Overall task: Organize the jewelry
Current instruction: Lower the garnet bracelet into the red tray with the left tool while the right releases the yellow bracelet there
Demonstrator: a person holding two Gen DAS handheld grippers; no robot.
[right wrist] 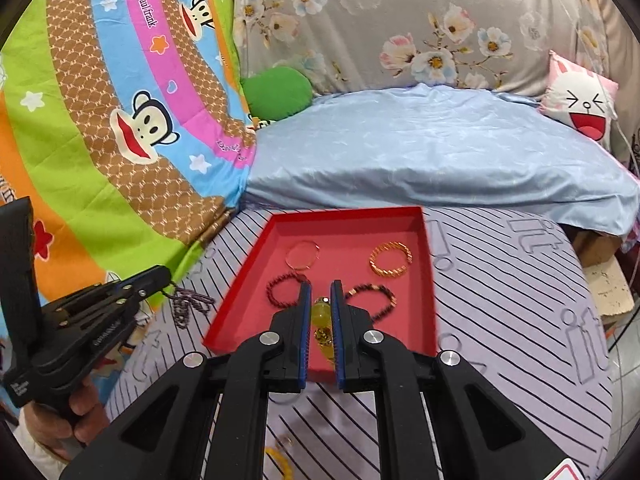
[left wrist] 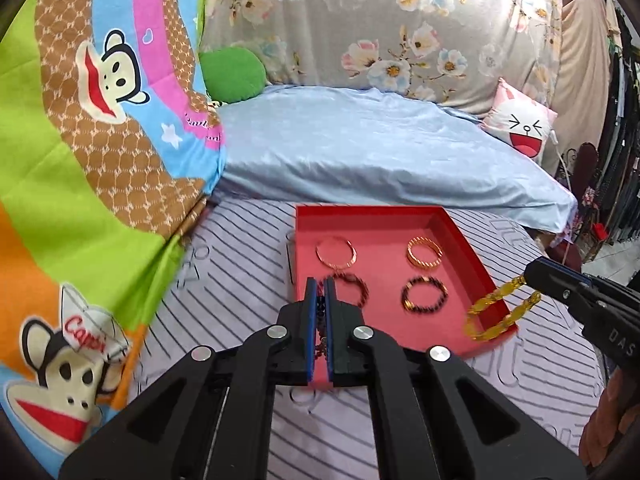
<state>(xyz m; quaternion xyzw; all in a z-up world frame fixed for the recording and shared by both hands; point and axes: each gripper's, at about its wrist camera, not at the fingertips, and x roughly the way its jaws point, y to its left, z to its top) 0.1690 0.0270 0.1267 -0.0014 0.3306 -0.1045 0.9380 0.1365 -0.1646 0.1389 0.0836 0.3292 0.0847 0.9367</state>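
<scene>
A red tray (left wrist: 452,232) (right wrist: 428,280) lies on the striped bed and holds a thin gold bangle (left wrist: 335,253) (right wrist: 303,255), a twisted gold bangle (left wrist: 425,253) (right wrist: 391,258) and two dark beaded bracelets (left wrist: 424,295) (right wrist: 372,294). My left gripper (left wrist: 321,286) (right wrist: 166,280) is shut on a dark beaded bracelet (left wrist: 321,332) (right wrist: 188,304) at the tray's left front. My right gripper (right wrist: 320,292) (left wrist: 528,276) is shut on a yellow beaded bracelet (right wrist: 323,320) (left wrist: 496,312) over the tray's front right.
A cartoon-monkey quilt (left wrist: 80,160) rises at the left. A light blue pillow (left wrist: 380,148) lies behind the tray, with a floral pillow (left wrist: 380,20) and a small pink face cushion (left wrist: 524,124) beyond. Another yellow bracelet (right wrist: 280,460) lies on the bed near me.
</scene>
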